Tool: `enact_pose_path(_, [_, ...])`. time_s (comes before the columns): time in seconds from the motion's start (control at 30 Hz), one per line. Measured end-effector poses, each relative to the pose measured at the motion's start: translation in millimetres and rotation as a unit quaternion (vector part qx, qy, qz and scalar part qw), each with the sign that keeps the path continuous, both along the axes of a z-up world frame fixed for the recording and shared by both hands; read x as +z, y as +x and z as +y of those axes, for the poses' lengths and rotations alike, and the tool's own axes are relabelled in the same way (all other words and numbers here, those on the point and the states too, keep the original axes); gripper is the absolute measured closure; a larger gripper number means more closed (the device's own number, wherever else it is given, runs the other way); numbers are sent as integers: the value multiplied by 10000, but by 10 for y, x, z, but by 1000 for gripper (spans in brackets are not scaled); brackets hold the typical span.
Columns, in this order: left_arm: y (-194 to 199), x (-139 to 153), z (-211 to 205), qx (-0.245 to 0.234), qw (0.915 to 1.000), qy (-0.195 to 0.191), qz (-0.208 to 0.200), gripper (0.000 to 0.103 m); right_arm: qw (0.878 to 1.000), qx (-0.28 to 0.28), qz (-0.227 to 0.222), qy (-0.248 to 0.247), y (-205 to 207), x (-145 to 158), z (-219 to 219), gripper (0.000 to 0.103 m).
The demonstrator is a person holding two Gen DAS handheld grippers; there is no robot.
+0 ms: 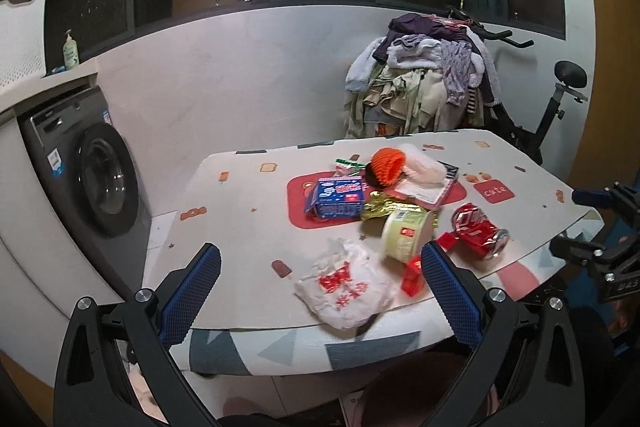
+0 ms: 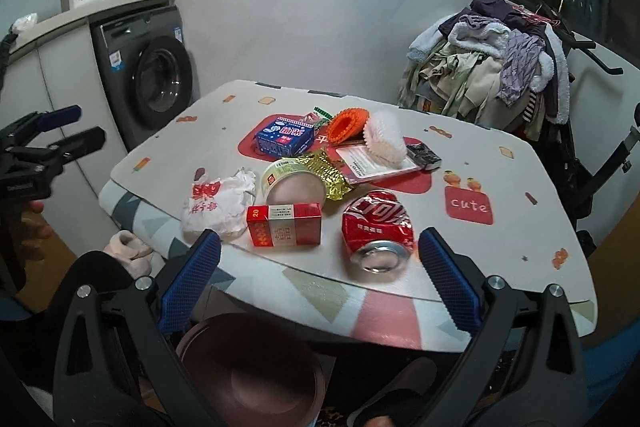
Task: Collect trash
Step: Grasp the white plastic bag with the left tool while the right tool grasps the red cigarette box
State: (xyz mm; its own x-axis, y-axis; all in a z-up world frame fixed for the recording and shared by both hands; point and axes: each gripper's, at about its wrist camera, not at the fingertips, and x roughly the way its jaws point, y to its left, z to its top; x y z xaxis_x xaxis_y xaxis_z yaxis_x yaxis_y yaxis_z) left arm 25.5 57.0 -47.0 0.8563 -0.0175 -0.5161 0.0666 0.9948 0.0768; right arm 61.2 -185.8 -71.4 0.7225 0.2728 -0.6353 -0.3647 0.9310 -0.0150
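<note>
Crushed can point(image 2: 378, 227) just beyond right gripper point(image 2: 320, 247)

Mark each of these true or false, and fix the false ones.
1. The crushed red can lies on its side near the table's front edge. True.
2. The right tool is shut on the can. False: it is open and holds nothing.
3. The red box stands between the white plastic bag and the can. True.
4. The left tool grips the white bag. False: it is open, short of the bag.
5. The blue carton lies on the floor. False: it is on the table.
</note>
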Motion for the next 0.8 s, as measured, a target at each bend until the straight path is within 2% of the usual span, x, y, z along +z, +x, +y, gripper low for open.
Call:
enact_pose_path(0.13, [65, -154, 173, 168, 9998, -80, 84, 5, 9993, 256, 224, 120, 222, -306, 238, 6])
enact_pose_path(0.37, [213, -450, 477, 419, 9955, -675, 523, 5, 9979, 395, 511, 52, 670, -746, 572, 6])
enact_pose_path(0.53, [267, -581, 557, 602, 9943, -682, 564, 5, 9961, 444, 758, 122, 952, -981, 722, 6])
enact_pose_path(0.8, [359, -727, 596, 476, 9924, -878, 724, 5, 9947, 422, 934, -42, 1163, -1195, 821, 7])
